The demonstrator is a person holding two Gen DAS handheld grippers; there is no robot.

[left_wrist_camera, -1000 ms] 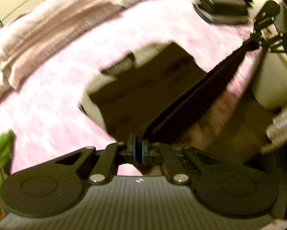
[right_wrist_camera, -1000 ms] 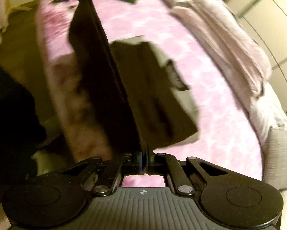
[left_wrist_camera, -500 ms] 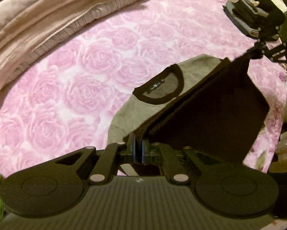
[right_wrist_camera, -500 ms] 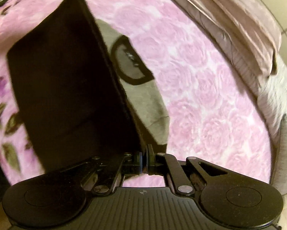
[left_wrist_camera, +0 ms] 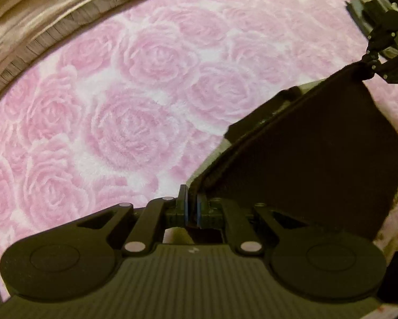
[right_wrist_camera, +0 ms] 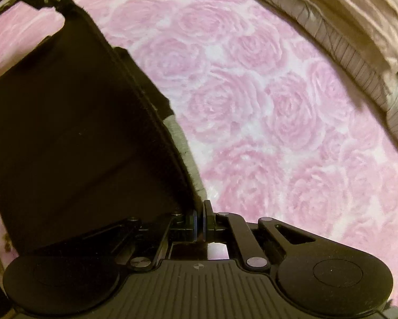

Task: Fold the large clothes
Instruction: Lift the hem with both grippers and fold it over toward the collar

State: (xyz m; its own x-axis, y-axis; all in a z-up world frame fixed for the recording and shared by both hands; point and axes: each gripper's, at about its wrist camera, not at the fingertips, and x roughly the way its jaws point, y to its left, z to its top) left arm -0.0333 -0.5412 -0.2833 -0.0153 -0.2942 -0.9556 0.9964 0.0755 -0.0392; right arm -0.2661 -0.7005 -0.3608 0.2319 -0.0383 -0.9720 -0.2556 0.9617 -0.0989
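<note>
progress check on the fold: dark brown fleecy garment with a grey inner face (left_wrist_camera: 318,154) is up off the bed, stretched taut between the two tools, and it looks about midway through a fold. left gripper (left_wrist_camera: 191,202) has its jaws pinched nearly closed on one end of the garment's top edge, the cloth running straight out of the blue-lined pads. right gripper (right_wrist_camera: 199,218) is clamped tight on the other end of that same edge, fabric wedged between its pads too. from the left wrist camera you can see the right gripper far off at the upper right, holding its corner; from the right wrist camera the left gripper sits at the top left doing the same.

both tools point steeply down over the pink rose-patterned plush bedspread (left_wrist_camera: 124,122). the garment hangs doubled, brown panel toward the near side, a strip of grey peeking along the far side of the edge, and a darker band that may be the neckline just beyond it, too blurred to be sure. its lower part seems to be close to the bedspread or on it, though i can't tell whether it touches.

what looks done: the piece is gathered and held by one straight edge. what's left, by my read: lay it flat on the bedspread, let go, then fold again. beige ruched quilt (right_wrist_camera: 331,26) lies bunched along the far side, well apart.
</note>
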